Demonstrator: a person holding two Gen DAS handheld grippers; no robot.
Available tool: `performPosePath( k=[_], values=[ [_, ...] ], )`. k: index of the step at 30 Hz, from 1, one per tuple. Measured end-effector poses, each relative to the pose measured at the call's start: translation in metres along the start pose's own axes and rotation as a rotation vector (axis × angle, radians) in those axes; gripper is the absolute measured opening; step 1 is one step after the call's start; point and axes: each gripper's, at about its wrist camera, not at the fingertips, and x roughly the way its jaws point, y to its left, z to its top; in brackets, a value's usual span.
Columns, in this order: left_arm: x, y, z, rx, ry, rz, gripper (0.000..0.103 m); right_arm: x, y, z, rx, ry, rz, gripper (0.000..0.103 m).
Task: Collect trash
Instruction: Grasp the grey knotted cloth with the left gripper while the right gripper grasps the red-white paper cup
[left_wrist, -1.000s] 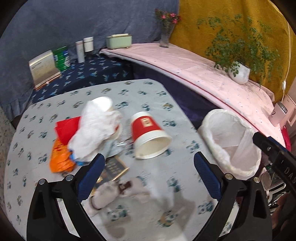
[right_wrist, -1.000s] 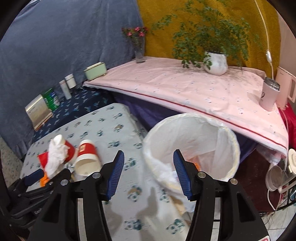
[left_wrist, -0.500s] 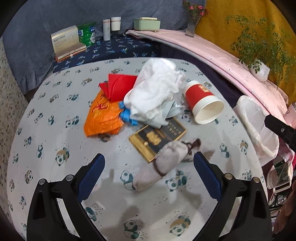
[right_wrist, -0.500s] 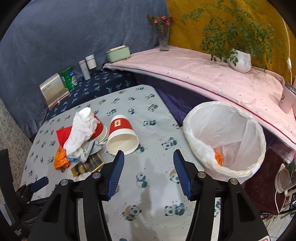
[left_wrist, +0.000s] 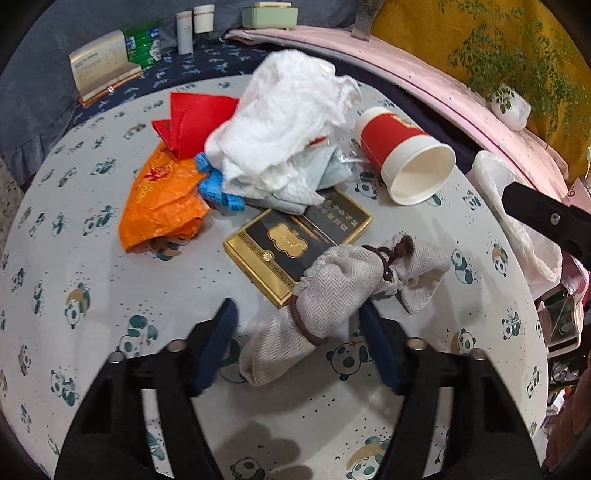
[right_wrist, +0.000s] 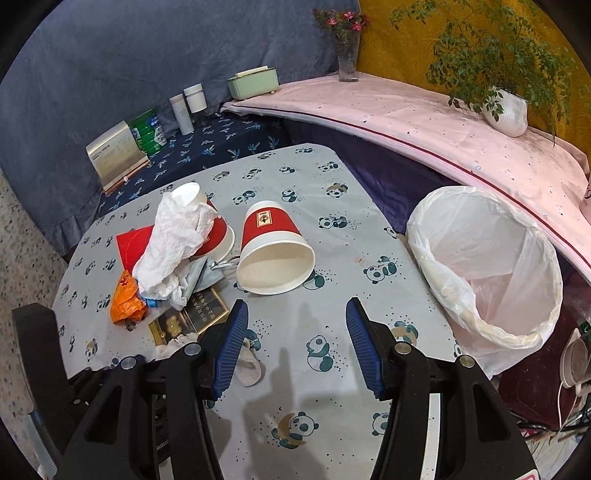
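A trash pile lies on the panda-print table (left_wrist: 92, 314): white crumpled paper (left_wrist: 284, 122), orange wrapper (left_wrist: 162, 206), red paper (left_wrist: 192, 118), a tipped red cup (left_wrist: 402, 155), a black-and-gold box (left_wrist: 295, 240) and a grey drawstring pouch (left_wrist: 332, 295). My left gripper (left_wrist: 299, 332) is open, its jaws on either side of the pouch, not touching it that I can see. My right gripper (right_wrist: 293, 328) is open and empty, just short of the tipped cup (right_wrist: 273, 247). A white-lined bin (right_wrist: 487, 266) stands at the table's right edge.
A second red cup (right_wrist: 214, 229) lies under the white paper. Behind the table a dark blue shelf holds a book (right_wrist: 114, 155), a green can and white bottles. A pink ledge (right_wrist: 406, 122) carries a potted plant, a vase and a green box.
My left gripper has dropped low over the table and come up around the grey pouch, its jaws narrower than before. My right gripper has swung left from the bin toward the tipped cup.
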Motion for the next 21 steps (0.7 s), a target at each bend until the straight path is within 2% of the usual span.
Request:
performPosePath(
  k=[4, 5, 10, 15, 21],
  values=[
    [-0.004, -0.001, 0.000, 0.002, 0.008, -0.041, 0.032, 0.004, 0.002, -0.001, -0.003, 0.010, -0.003, 0.054],
    [-0.007, -0.001, 0.000, -0.001, 0.008, -0.055, 0.029, 0.004, 0.002, -0.002, -0.004, 0.012, -0.003, 0.054],
    [-0.036, 0.001, 0.002, -0.004, -0.050, -0.062, 0.026, 0.007, 0.004, -0.001, -0.007, 0.018, 0.008, 0.054],
    [-0.063, 0.016, 0.011, -0.045, -0.111, -0.012, 0.026, 0.011, 0.013, 0.007, -0.008, 0.012, 0.028, 0.053],
    [-0.067, 0.033, 0.027, -0.091, -0.126, 0.011, 0.026, 0.033, 0.028, 0.017, -0.024, 0.024, 0.038, 0.052]
  ],
)
